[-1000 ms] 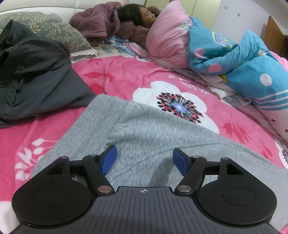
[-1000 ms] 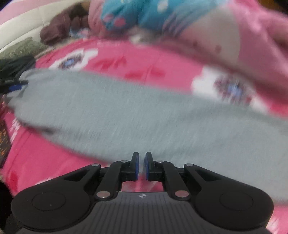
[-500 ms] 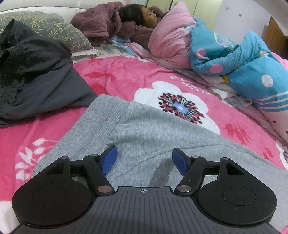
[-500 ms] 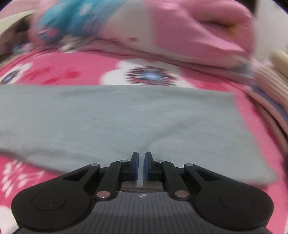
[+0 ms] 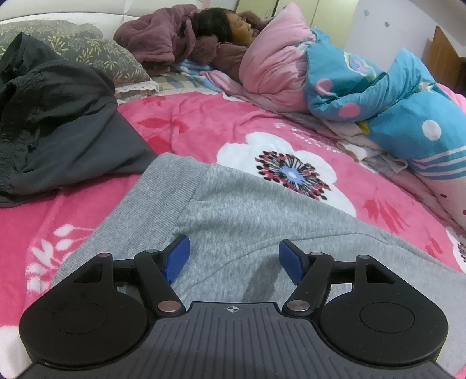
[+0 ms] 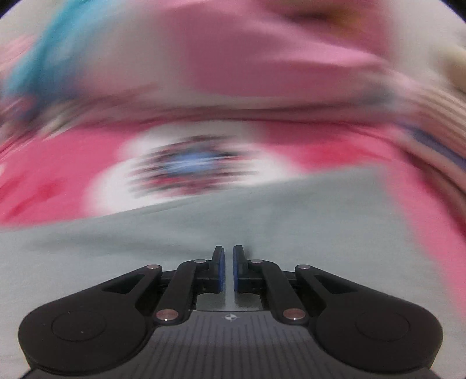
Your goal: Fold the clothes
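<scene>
A grey knit garment [image 5: 247, 221] lies spread on the pink flowered blanket [image 5: 189, 122], its ribbed hem at the far left end. My left gripper [image 5: 234, 259] hovers just over that end, open, with only flat cloth under the gap between its blue pads. In the blurred right wrist view, my right gripper [image 6: 228, 262] is over the other end of the grey garment [image 6: 204, 233]. Its jaws are closing to a thin slit, and I see no cloth pinched between them.
A dark grey garment [image 5: 58, 125] lies heaped at the left. A person [image 5: 233, 26] lies at the head of the bed under a pink and blue quilt [image 5: 393, 96] that runs along the right side. A patterned pillow [image 5: 96, 55] sits behind the dark heap.
The right gripper has swept along the grey garment toward its right end and rolled, so the garment's far corner now shows. The left gripper has stayed where it was, still open.
</scene>
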